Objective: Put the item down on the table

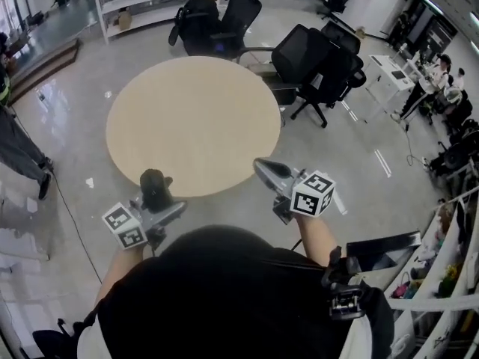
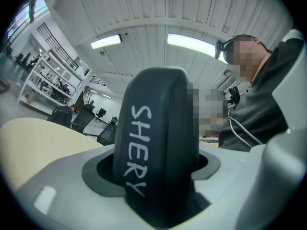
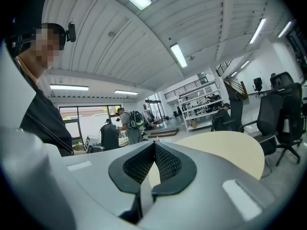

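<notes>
Finding: my left claw (image 1: 159,200) is clamped on the dark grey rounded block lettered SHERY (image 1: 155,185), upright at the near rim of the round pale wooden surface (image 1: 193,126). Released at that rim, it may topple off. My right claw (image 1: 260,167) is closed and empty beside that rim.

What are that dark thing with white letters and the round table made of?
The dark item: likely rubber or soft plastic; matte, faint sheen, rounded edges. The round table: probably wood-look laminate; its top is pale, even and smooth.
</notes>
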